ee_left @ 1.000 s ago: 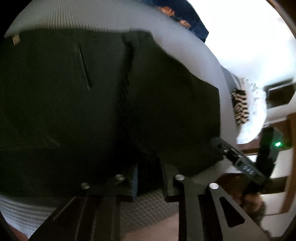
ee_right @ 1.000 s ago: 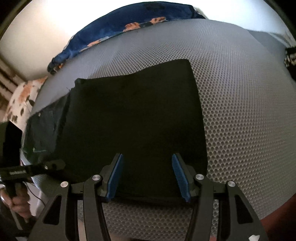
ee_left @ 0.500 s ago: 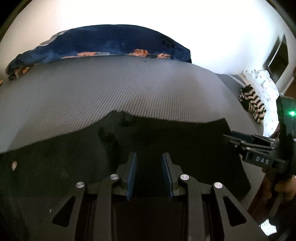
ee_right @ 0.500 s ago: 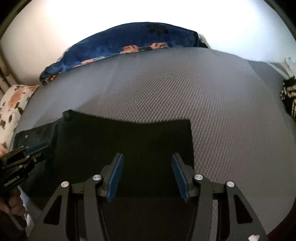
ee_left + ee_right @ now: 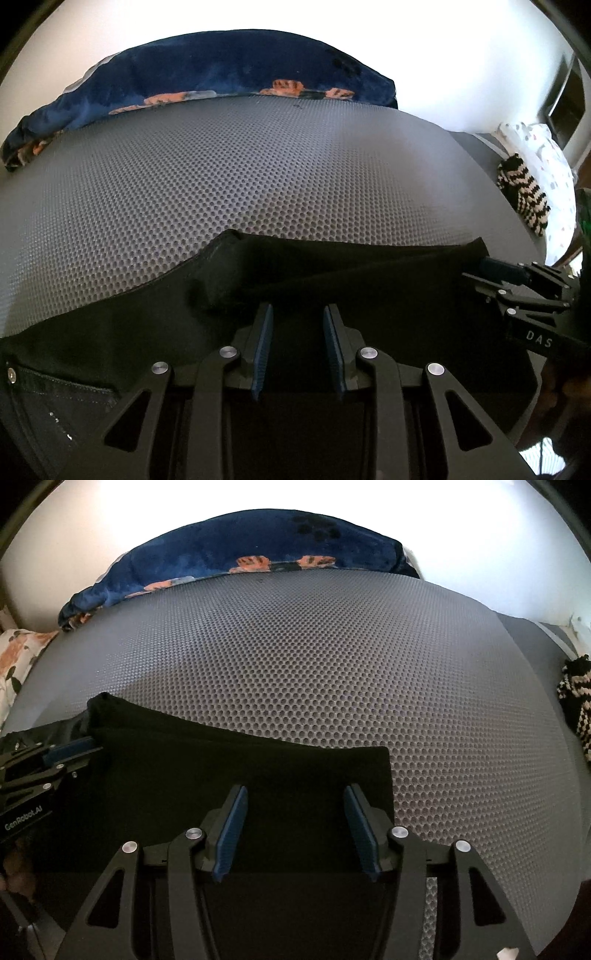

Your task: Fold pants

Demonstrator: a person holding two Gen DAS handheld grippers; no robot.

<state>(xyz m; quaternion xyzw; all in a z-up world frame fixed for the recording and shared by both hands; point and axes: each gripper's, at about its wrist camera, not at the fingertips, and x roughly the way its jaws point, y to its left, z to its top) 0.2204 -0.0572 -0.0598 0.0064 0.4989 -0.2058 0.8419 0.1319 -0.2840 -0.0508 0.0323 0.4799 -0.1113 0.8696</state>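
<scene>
Black pants [image 5: 369,280] lie folded on the grey mesh mattress [image 5: 258,177], their far edge slightly rumpled. A waistband pocket with a rivet [image 5: 44,384] shows at the lower left. My left gripper [image 5: 298,307] hovers over the fabric, open by a narrow gap, with nothing pinched between its blue pads. In the right wrist view my right gripper [image 5: 295,788] stands wider open above the pants [image 5: 221,760], near their right corner. Each gripper shows in the other's view: the right gripper [image 5: 476,269] at the pants' right end, the left gripper [image 5: 88,751] at their left end.
A dark blue blanket [image 5: 258,542] with orange patches is bunched along the mattress's far edge. A striped black-and-white cloth [image 5: 524,192] and a spotted white pillow [image 5: 546,158] lie at the right. A floral pillow [image 5: 18,653] sits far left. Bare mattress [image 5: 332,664] stretches beyond the pants.
My left gripper was shut on pants fabric and has let go. Both grippers have drawn back towards me, so the pants' far edge sits lower in both views.
</scene>
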